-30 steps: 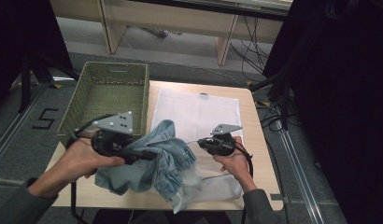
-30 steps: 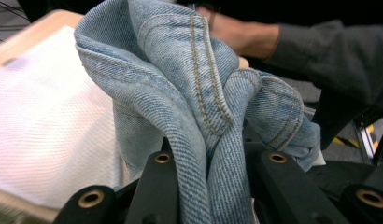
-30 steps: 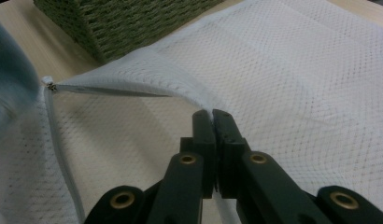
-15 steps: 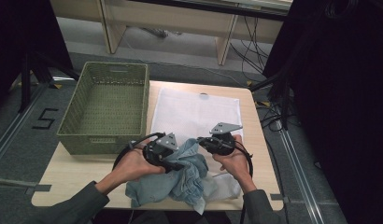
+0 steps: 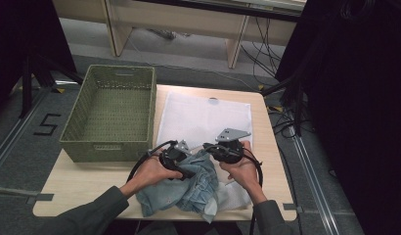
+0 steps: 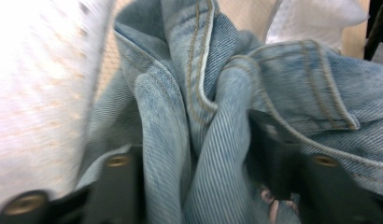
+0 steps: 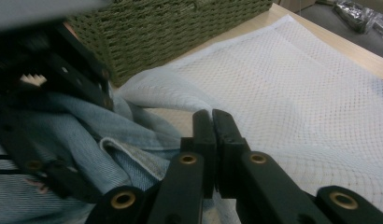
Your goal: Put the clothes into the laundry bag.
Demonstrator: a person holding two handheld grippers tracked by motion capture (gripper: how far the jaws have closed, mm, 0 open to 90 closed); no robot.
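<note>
Crumpled light blue denim garment (image 5: 189,188) lying at the near edge of the pale wooden table (image 5: 86,181), partly on the white mesh laundry bag (image 5: 203,117). Left gripper (image 5: 181,161) on the denim, jaws just opened, folds between them. Right gripper (image 7: 212,122) pinched tight on the bag's edge. Green woven basket (image 5: 110,115) just beside.

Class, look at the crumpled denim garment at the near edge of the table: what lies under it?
Under the denim garment lies the near end of the white mesh bag, spread on the table. The covered part is hidden.
</note>
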